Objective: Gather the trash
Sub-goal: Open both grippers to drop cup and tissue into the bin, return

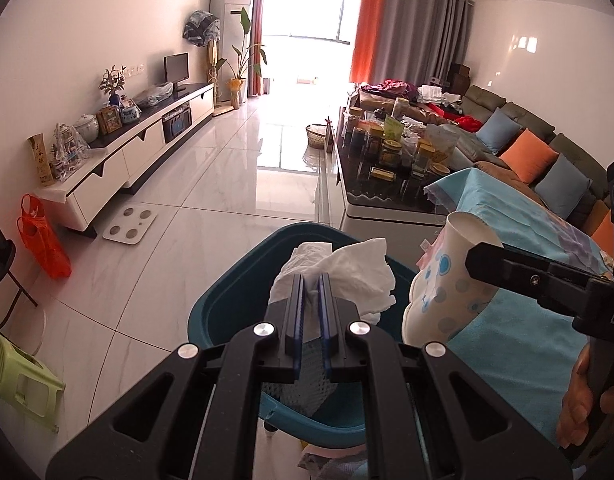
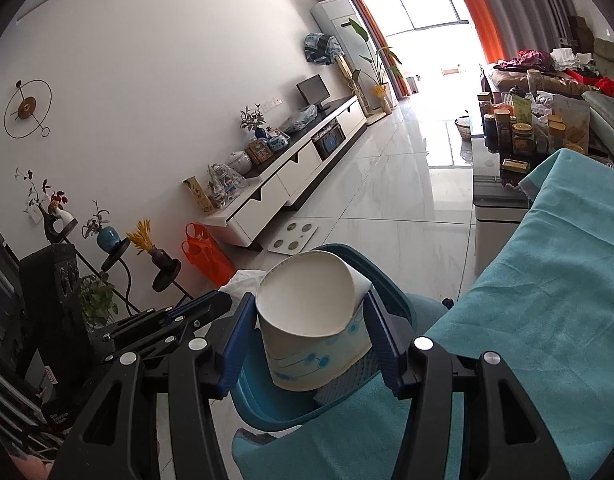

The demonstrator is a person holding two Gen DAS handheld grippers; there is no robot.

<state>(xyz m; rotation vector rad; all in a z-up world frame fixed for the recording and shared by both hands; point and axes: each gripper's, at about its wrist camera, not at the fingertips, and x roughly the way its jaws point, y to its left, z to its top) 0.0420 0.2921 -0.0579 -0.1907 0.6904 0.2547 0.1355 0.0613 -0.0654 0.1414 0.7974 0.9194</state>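
Orange bag [image 1: 43, 240]: on the floor at far left, beside the end of the white TV cabinet [image 1: 139, 152].
Scale [image 1: 130, 225]: white, flat on the floor tiles just in front of the cabinet.
Left gripper [image 1: 311, 280]: its blue-padded fingers [image 1: 297, 304] are nearly pressed together, pinching a crumpled white tissue [image 1: 347, 276].
Tissue: bunched above the fingertips, hanging over the open mouth of the bin.
Bin [image 1: 227, 300]: a teal basket on the floor, directly below both grippers and just beside the cloth-covered tabletop; white mesh-like material lies inside.
Right gripper [image 2: 313, 300]: fingers [image 2: 243, 340] set partly apart, squeezing a paper cup [image 2: 307, 320] from both sides.
Paper cup: white with blue dots and lines, its rim dented out of round, its mouth turned toward the right wrist camera; held over the bin's right edge. In the left wrist view the cup [image 1: 447, 280] sits just right of the tissue.
Hand [image 1: 579, 392]: a person's hand grips the right tool's handle at the right edge of the left wrist view.
Teal cloth [image 2: 547, 300]: draped over the tabletop, its edge hanging against the bin.
Coffee table [image 1: 387, 188]: further back, crowded with jars and packets.
Sofa [image 1: 547, 148]: along the right wall, with blue and orange cushions.
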